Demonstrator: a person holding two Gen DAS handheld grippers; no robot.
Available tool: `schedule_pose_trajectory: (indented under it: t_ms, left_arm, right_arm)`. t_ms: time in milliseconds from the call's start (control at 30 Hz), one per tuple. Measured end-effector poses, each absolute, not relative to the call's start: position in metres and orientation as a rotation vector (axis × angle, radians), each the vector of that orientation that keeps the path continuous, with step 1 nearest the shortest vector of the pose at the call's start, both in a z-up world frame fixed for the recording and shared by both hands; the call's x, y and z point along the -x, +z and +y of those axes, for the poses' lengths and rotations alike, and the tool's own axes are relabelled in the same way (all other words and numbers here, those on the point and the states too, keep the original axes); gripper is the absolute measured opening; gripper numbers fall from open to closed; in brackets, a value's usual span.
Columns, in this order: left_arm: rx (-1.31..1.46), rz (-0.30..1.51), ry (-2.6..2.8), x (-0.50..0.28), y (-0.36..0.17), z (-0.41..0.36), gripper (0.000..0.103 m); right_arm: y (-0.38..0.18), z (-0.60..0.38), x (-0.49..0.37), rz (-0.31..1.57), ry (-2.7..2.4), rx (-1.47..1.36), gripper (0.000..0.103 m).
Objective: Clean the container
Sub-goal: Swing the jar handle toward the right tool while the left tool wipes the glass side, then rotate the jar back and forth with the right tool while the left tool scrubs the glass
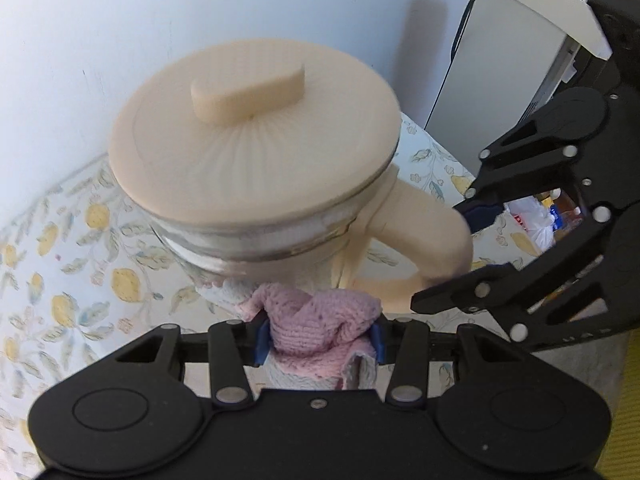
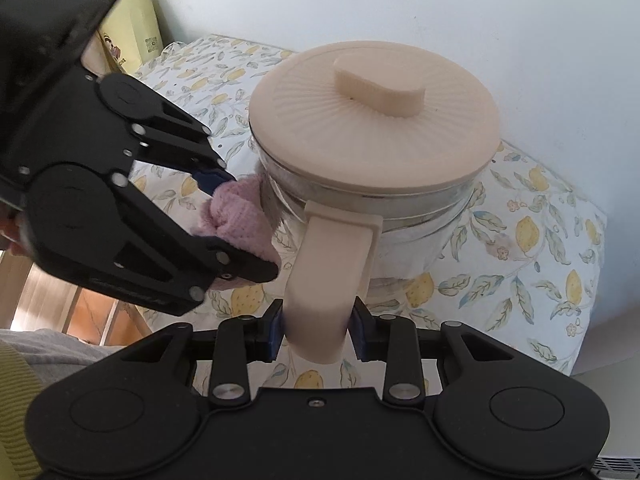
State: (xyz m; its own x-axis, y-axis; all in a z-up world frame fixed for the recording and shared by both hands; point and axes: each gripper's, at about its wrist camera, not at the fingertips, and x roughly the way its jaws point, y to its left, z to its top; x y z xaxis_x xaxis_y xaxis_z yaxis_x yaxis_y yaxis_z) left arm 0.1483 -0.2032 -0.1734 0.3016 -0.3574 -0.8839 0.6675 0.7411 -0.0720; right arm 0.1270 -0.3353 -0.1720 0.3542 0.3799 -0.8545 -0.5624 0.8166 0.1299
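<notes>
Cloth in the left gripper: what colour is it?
Pink knit cloth, clamped in the left gripper; the left wrist view shows it best.

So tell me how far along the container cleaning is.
Set up: the right tool is shut on the handle of the container, steadying it, and the left tool is shut on a pink cloth. In hand: the cloth presses against the glass side below the lid. Left: the remaining wall; the lid is on, so the inside looks untouched.
</notes>
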Motion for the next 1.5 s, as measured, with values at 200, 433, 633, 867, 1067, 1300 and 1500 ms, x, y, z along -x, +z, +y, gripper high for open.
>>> schedule_pose_trajectory:
  t_ms: [200, 433, 633, 867, 1067, 1300, 1500]
  left_arm:
    - [-0.303, 1.097, -0.716, -0.156, -0.197, -0.202, 0.044]
    - [-0.261, 1.140, -0.719, -0.167, -0.219, -0.200, 0.044]
    - [-0.269, 1.167, -0.706, -0.174, -0.235, -0.199, 0.044]
    - [-0.207, 1.205, -0.669, -0.180, -0.233, -0.199, 0.044]
    - [-0.149, 1.223, -0.625, -0.181, -0.205, -0.196, 0.044]
    - [-0.066, 1.209, -0.598, -0.176, -0.166, -0.192, 0.044]
    - [-0.069, 1.189, -0.597, -0.174, -0.150, -0.202, 0.044]
  right_arm:
    - [-0.176, -0.334, -0.125, 1.060, 0.612, 0.206, 0.036]
    - [-0.177, -0.335, -0.127, 1.065, 0.624, 0.190, 0.037]
    - [-0.178, -0.335, -0.124, 1.052, 0.625, 0.181, 0.037]
    - [-0.178, -0.337, -0.124, 1.049, 0.625, 0.178, 0.037]
    - [-0.175, -0.337, -0.123, 1.041, 0.631, 0.193, 0.037]
    - [-0.167, -0.337, -0.119, 1.019, 0.643, 0.222, 0.037]
    - [-0.165, -0.338, -0.117, 1.011, 0.655, 0.239, 0.037]
